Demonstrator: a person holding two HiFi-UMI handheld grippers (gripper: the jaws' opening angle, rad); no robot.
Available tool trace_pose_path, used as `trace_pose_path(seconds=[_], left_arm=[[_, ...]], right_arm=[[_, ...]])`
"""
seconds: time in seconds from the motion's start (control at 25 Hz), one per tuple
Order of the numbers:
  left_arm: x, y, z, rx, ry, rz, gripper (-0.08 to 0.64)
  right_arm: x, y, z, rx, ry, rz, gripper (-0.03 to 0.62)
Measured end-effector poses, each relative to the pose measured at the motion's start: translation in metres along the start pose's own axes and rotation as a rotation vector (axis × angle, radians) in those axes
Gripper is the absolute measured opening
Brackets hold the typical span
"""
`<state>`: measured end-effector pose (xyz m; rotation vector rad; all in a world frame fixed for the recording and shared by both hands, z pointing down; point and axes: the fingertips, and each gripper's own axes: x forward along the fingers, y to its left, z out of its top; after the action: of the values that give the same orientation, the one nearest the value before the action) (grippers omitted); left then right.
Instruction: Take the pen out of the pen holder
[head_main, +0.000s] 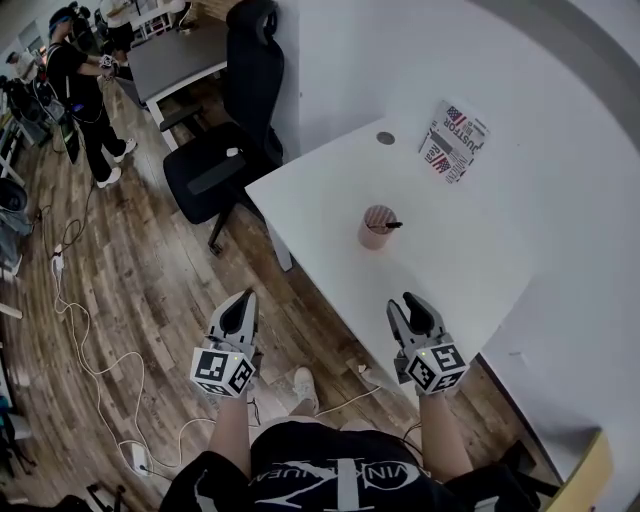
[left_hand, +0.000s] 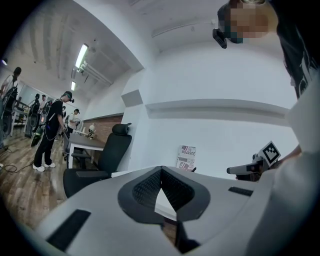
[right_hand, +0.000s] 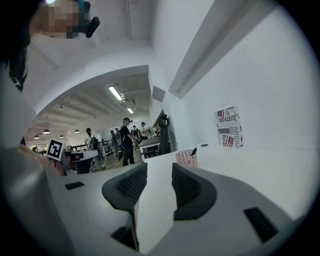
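Observation:
A pink mesh pen holder (head_main: 377, 229) stands near the middle of the white table (head_main: 470, 250), with a black pen (head_main: 392, 225) leaning out of it to the right. In the right gripper view the holder (right_hand: 186, 158) and pen (right_hand: 193, 151) are ahead, well beyond the jaws. My right gripper (head_main: 404, 303) hovers over the table's near edge, open with nothing between its jaws (right_hand: 159, 172). Left of the table, over the wooden floor, my left gripper (head_main: 246, 298) is shut and empty, its tips touching (left_hand: 161, 170).
A printed card (head_main: 452, 140) leans on the wall at the table's back, near a round cable hole (head_main: 385, 138). A black office chair (head_main: 225, 150) stands off the table's left corner. Cables (head_main: 90, 360) lie on the floor, and a person (head_main: 80, 90) stands far left.

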<state>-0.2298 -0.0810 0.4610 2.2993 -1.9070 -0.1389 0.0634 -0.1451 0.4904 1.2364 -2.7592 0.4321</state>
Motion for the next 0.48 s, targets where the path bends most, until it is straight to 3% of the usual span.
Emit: trace_pose_path(seconds=[0.48], left_arm=[[0.046, 0.035, -0.008, -0.019, 0.035, -0.076, 0.015]], right_arm=[[0.047, -0.005, -0.002, 0.027, 0.016, -0.070, 0.146]])
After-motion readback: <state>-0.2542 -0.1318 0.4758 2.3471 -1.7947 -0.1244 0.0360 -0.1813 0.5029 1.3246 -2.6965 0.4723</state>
